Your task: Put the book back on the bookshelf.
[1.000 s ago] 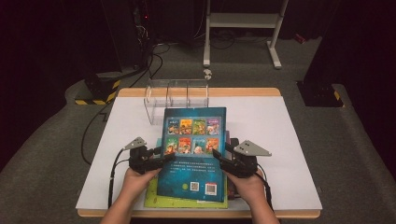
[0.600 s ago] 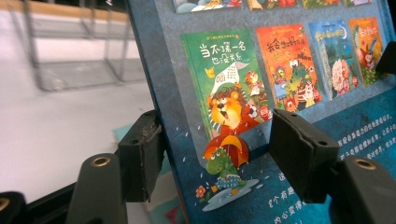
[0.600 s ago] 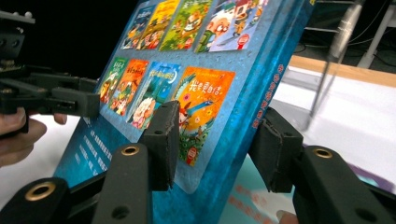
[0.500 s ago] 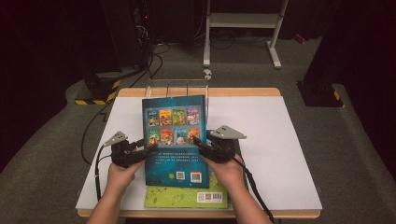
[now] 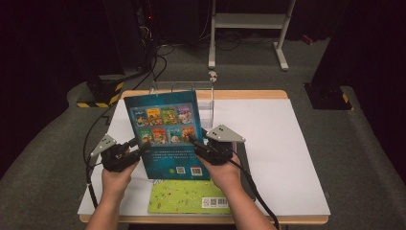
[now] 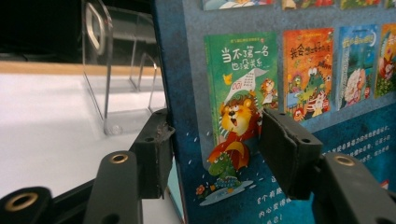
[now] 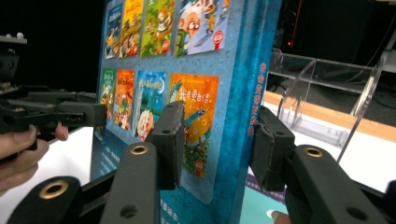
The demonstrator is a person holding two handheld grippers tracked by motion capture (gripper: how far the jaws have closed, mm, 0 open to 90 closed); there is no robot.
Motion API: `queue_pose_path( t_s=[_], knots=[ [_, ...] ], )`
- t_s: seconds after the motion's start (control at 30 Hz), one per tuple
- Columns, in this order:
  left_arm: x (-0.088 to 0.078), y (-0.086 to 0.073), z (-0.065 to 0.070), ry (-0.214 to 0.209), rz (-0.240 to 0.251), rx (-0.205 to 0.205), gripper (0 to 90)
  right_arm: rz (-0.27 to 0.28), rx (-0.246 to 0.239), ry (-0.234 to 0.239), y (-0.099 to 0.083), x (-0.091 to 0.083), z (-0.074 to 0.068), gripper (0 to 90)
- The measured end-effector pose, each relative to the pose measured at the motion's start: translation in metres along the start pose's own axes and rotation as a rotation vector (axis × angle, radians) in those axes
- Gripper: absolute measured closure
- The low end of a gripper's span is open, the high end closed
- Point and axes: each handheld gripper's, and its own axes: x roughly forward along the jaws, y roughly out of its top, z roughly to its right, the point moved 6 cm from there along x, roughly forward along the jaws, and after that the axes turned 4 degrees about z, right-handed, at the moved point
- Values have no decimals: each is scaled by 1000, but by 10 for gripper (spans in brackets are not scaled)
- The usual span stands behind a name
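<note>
My left gripper and right gripper, jaws just closing, clamp the teal hardcover picture book upright near the table's front edge; uneven grip could let it twist.

Both forearms enter from 6 o'clock, hands raised. Left claw points toward 2 o'clock, jaws just closing, pads astride book edge. Right claw points toward 10 o'clock, jaws likewise closing astride opposite book edge, spine between pads.

Bright overhead light on the white table, dark surroundings, soft focus throughout.
</note>
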Motion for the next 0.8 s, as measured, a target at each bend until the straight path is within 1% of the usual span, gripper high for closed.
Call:
queue_pose_path(
  t_s=[0.1, 0.13, 0.17, 0.23, 0.27, 0.33, 0.37, 0.4, 0.47, 0.5, 0.53, 0.6, 0.63, 0.67, 0.77, 0.8],
  knots=[
    [-3, 4, 1, -6, 29, 6, 485, 22, -4, 4, 5, -1, -2, 594],
    [-4, 5, 1, -8, 33, 23, 492, 25, -3, 6, 6, -1, -3, 594],
    [-5, 6, 3, -7, 50, 9, 497, 32, -4, 8, 8, -1, -4, 596],
    [-6, 7, 3, -11, 58, 40, 501, 43, -12, 9, 10, -2, -6, 596],
    [-7, 8, 4, -13, 65, 44, 502, 45, -15, 8, 11, -2, -6, 596],
    [-8, 9, 6, -14, 85, 35, 503, 46, -14, 6, 12, -2, -7, 596],
    [-8, 10, 6, -17, 86, 50, 505, 48, -15, 5, 12, -1, -7, 596],
    [-9, 11, 7, -19, 95, 48, 507, 50, -14, 6, 12, -1, -6, 595],
    [-9, 12, 7, -20, 102, 65, 510, 55, -15, 6, 13, -1, -6, 594],
    [-9, 13, 8, -19, 110, 61, 510, 57, -16, 7, 13, 0, -6, 594],
    [-9, 13, 7, -18, 103, 88, 510, 59, -15, 7, 13, 0, -6, 593],
    [-8, 15, 8, -19, 124, 82, 510, 60, -12, 8, 13, 2, -5, 591],
    [-7, 15, 7, -19, 120, 95, 510, 61, -14, 6, 14, 3, -5, 589],
    [-5, 16, 7, -17, 123, 92, 510, 62, -16, 3, 14, 3, -5, 587],
    [0, 18, 8, -17, 131, 101, 510, 63, -18, -3, 16, 7, -1, 582],
    [1, 19, 7, -18, 128, 117, 510, 62, -19, -6, 16, 8, 0, 580]
  ],
)
